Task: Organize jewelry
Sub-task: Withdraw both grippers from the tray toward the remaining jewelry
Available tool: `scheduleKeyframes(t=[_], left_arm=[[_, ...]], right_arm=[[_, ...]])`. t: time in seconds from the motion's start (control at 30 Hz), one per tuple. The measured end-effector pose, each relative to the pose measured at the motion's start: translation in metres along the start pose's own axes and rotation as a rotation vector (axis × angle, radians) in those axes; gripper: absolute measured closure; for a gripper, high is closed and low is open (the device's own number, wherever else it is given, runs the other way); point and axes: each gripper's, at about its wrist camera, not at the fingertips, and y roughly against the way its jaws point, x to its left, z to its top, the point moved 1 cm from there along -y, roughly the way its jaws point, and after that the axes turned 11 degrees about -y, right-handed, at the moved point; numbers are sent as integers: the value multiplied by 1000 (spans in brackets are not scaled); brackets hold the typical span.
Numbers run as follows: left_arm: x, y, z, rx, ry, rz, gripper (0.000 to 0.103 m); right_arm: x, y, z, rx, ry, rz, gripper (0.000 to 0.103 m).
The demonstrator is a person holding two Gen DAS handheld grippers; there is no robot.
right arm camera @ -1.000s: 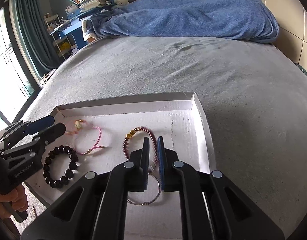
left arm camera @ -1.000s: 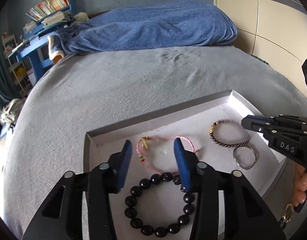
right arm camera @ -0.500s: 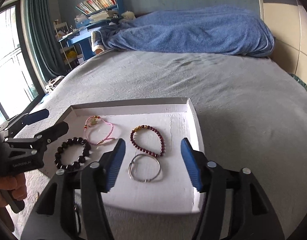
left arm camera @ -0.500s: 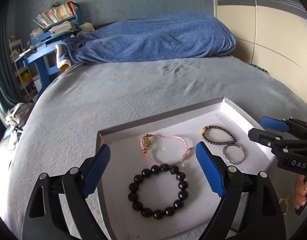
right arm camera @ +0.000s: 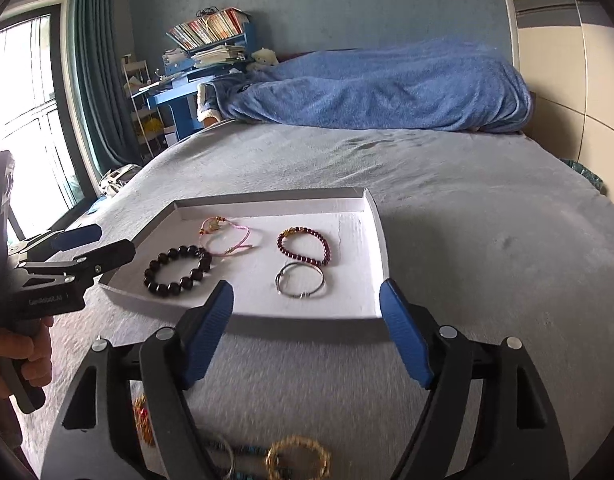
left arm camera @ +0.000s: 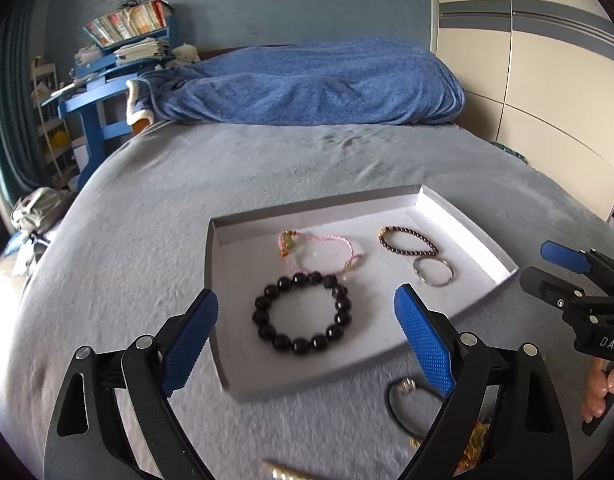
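Pulled back from the white tray [right arm camera: 381,236] since a second ago: left gripper [left arm camera: 305,334] spread wide, empty; right gripper [right arm camera: 307,334] empty too, jaws opening after letting go of the silver ring [right arm camera: 299,279]. 4 pieces now lie ahead of the tips, black bead bracelet [left arm camera: 303,314] nearest (tidy so far). More loose jewelry [right arm camera: 299,458] waits beneath the fingers on the grey bedspread [right arm camera: 487,240]; nothing blocking.

Tray [left arm camera: 463,220]: white, shallow, centre of the frame, on the grey bed [left arm camera: 147,216].
Inside: 4 pieces; black bead bracelet [left arm camera: 301,312] nearest, pink cord bracelet [left arm camera: 319,252] behind, dark red bracelet [left arm camera: 407,240], silver ring [left arm camera: 433,272].
Left gripper [left arm camera: 305,338]: bottom, jaws wide, empty.
Right gripper [left arm camera: 555,268]: right edge, jaws opening, empty.
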Motion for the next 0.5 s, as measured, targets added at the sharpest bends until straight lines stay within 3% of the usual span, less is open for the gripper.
scheduleKeyframes(t=[0.5], left_arm=[[-7, 32, -37, 8, 32, 5, 12]], right_arm=[[-11, 37, -38, -12, -30, -14, 20]])
